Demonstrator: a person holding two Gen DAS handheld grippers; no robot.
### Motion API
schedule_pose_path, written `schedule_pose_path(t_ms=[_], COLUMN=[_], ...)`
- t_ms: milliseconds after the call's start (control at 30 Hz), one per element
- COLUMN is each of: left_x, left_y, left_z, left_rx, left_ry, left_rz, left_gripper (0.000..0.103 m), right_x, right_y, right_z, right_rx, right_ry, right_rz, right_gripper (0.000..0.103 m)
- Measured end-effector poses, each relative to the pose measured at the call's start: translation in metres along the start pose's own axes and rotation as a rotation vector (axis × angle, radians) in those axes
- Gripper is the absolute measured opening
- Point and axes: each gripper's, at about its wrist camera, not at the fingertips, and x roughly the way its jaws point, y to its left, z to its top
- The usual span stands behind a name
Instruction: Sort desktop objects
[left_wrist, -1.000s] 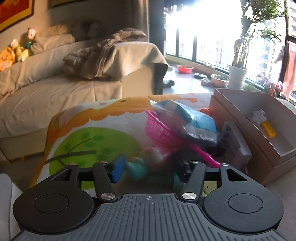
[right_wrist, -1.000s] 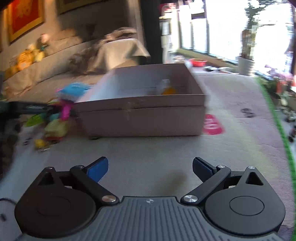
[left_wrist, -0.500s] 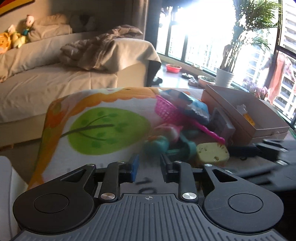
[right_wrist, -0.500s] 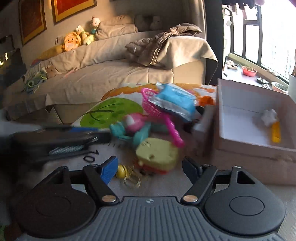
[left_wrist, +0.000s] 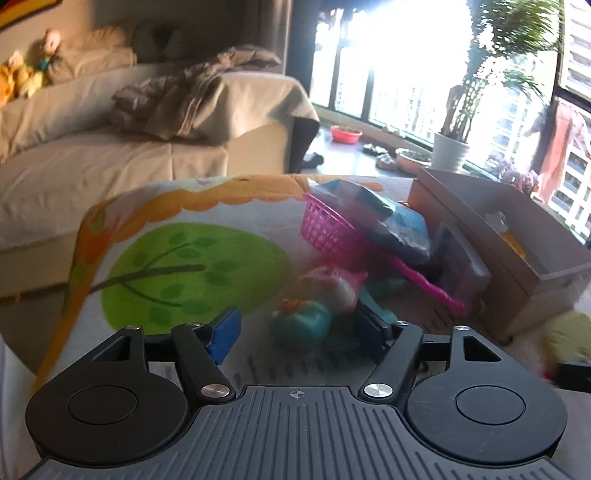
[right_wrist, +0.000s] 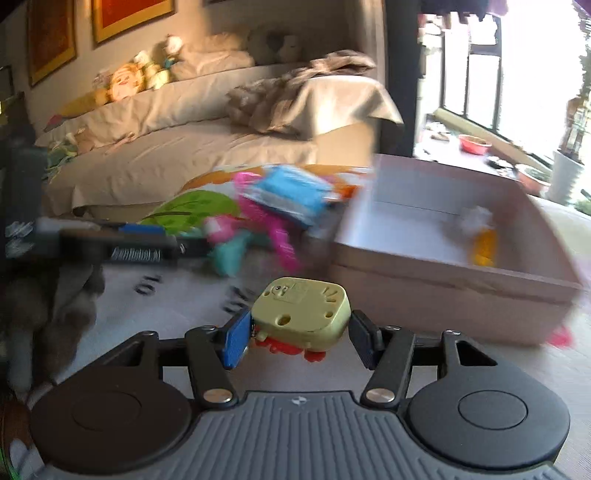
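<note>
Two tools level: right tool (right_wrist: 299, 334) clamps yellow toy (right_wrist: 303, 314); left tool (left_wrist: 301, 328) gapes, holding nothing.

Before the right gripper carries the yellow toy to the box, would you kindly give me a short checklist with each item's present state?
1. Right gripper on the yellow toy: both pads look to touch its sides; ok.
2. Toy clear of the table: cannot tell, the picture is blurred.
3. Box open, with bare floor: ok; a white and yellow toy lies at its far right.
4. Path to the box: nothing shows between; ok.
5. Left gripper clear of the route: open, over the teal toy; ok.
</note>
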Motion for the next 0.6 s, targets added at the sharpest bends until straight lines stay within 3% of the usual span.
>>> schedule_pose_path(t_ms=[233, 367, 467, 533, 600], left_x=[0.009, -0.002, -0.023, -0.041, -0.056], left_y=[-0.008, -0.010, -0.016, -0.024, -0.036], left_z=[0.003, 0.004, 0.004, 0.003, 0.001], left_rx=[-0.022, -0.002, 0.030, 0.056, 0.091], left_ry=[0.043, 0.031, -0.013, -0.052, -0.078], left_rz=[-0.023, -0.002, 0.016, 0.001, -0.048], left_gripper=[0.057, 0.056, 0.055, 0.055, 0.056], right_x=[-0.017, -0.016, -0.009, -0.005, -0.005], right_y=[-0.079, -0.094, -0.096, -0.092, -0.088], right_z=[-0.025, -0.038, -0.041, -0.042, -0.041], right_rx=[0.157, 0.206, 0.220, 0.212, 0.199], right_ry=[0.013, -0.001, -0.005, -0.011, -0.010], right_rz=[-0.197, -0.209, -0.199, -0.197, -0.190], right_gripper=[0.059, 0.060, 0.071, 0.079, 0.081])
